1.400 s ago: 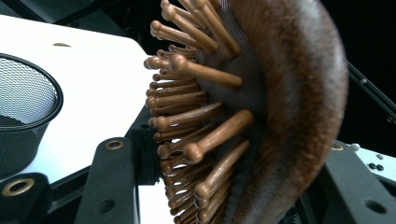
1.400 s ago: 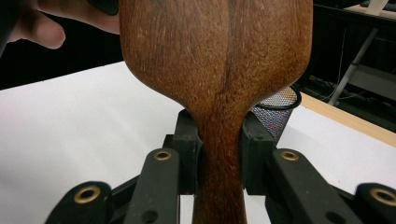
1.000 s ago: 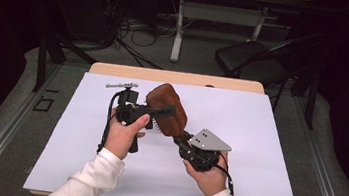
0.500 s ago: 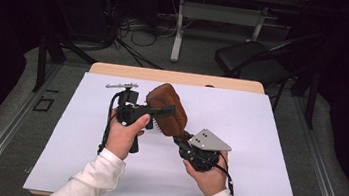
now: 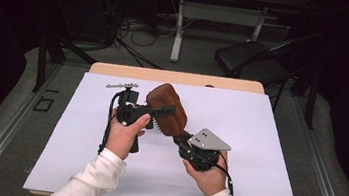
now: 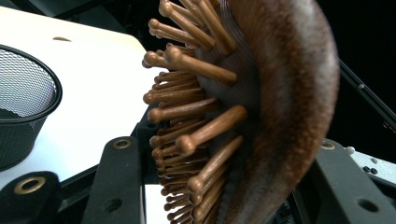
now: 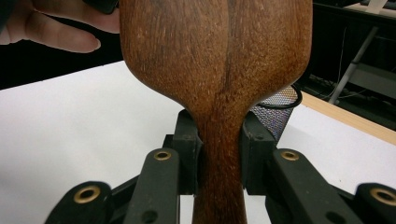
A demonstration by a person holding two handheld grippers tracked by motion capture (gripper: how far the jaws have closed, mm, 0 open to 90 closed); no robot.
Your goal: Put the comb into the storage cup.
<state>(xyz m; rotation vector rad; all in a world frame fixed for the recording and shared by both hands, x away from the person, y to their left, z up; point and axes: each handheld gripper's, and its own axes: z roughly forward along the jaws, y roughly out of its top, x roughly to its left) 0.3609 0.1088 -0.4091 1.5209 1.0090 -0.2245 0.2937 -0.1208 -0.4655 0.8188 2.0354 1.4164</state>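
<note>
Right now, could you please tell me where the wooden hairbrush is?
In the high view the hairbrush is held above the middle of the white table, its handle in the right gripper and its head in the left gripper.

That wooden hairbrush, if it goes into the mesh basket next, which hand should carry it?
Probably the right. Its gripper clamps the hairbrush handle, while the left gripper pinches the bristled head.

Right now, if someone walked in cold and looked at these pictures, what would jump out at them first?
First, the wooden hairbrush held up over the middle of the white table between both grippers. The right gripper clamps its handle, while the left gripper grips the head across pins and back. In the left gripper view, a black mesh basket stands on the table at the left edge.
</note>
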